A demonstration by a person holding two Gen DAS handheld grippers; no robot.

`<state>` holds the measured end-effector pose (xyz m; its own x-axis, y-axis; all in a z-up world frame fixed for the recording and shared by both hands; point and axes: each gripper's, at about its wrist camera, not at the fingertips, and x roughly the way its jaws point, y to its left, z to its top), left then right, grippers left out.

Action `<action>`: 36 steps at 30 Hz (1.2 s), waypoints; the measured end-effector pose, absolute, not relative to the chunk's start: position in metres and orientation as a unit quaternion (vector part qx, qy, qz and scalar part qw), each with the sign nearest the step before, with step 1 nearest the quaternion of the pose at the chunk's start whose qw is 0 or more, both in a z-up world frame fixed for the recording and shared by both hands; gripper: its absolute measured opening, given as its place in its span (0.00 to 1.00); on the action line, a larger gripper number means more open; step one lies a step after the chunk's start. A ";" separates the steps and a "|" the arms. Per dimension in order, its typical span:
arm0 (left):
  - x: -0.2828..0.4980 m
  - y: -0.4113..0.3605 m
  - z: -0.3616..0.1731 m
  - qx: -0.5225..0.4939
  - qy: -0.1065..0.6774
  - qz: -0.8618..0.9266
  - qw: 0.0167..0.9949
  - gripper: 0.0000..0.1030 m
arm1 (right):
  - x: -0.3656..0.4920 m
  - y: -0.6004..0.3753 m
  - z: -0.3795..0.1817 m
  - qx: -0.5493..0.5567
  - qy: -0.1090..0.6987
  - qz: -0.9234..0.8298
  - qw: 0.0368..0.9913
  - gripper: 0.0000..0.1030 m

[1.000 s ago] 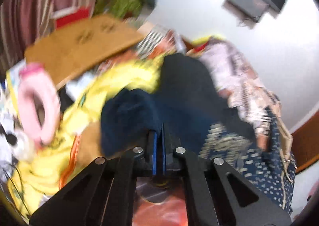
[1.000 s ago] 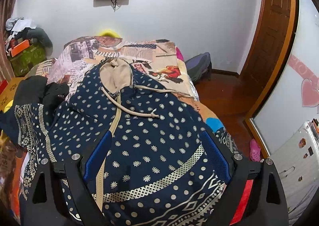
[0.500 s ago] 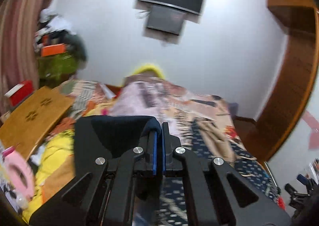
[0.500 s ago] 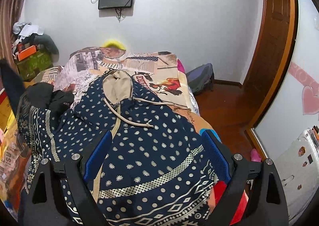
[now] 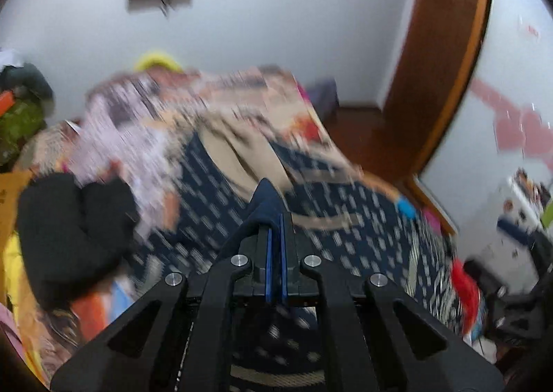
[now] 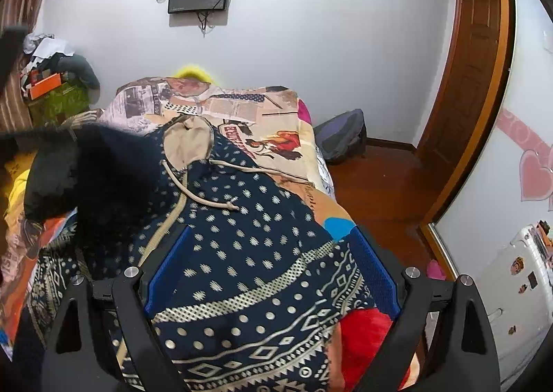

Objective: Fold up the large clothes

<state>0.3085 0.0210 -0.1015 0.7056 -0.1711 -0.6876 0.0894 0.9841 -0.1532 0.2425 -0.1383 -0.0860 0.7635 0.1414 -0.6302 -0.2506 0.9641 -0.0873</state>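
Navy dotted hooded garment (image 6: 242, 236) lies spread on the patchwork-covered bed (image 6: 242, 105). Left gripper (image 5: 275, 229) pinches its dark sleeve fabric (image 5: 266, 200); right gripper (image 6: 269, 274) hovers spread wide, empty. Risk: thin pinch slipping mid-fold, dropping the sleeve crooked.

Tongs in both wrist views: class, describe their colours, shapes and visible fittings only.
Both tongs, left and right, have matte black angular frames with triangular cut-outs and round silver screws. Their fingers carry blue pads, textured on the right pair. No cables, markings or sleeves are visible.
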 end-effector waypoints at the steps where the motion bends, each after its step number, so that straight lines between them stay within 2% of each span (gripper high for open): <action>1: 0.309 0.010 -0.115 -0.052 0.396 -0.083 0.913 0.02 | 0.243 -0.140 -0.087 -0.083 0.329 0.104 0.935 0.87; 7: 0.297 -0.043 -0.160 -0.019 0.454 -0.128 0.882 0.02 | 0.242 -0.152 -0.093 -0.080 0.339 0.103 0.932 0.87; 12: 0.289 -0.063 -0.179 0.019 0.481 -0.139 0.865 0.13 | 0.243 -0.153 -0.093 -0.080 0.343 0.109 0.929 0.87; 16: 0.281 -0.055 -0.168 0.014 0.472 -0.132 0.871 0.43 | 0.245 -0.150 -0.089 -0.071 0.343 0.127 0.928 0.87; 18: 0.276 -0.042 -0.158 -0.005 0.459 -0.125 0.879 0.48 | 0.247 -0.145 -0.086 -0.066 0.345 0.139 0.926 0.87; 26: 0.267 0.034 -0.113 -0.055 0.411 -0.057 0.908 0.51 | 0.253 -0.104 -0.073 -0.074 0.336 0.196 0.918 0.87; 36: 0.250 0.151 -0.088 -0.038 0.382 0.062 0.921 0.51 | 0.256 -0.020 -0.085 -0.130 0.350 0.281 0.884 0.87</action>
<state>0.2502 0.1510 -0.0881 0.7004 0.0859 -0.7085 -0.1436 0.9894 -0.0220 0.2561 -0.0204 -0.0853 0.5971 0.4068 -0.6914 -0.5886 0.8078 -0.0330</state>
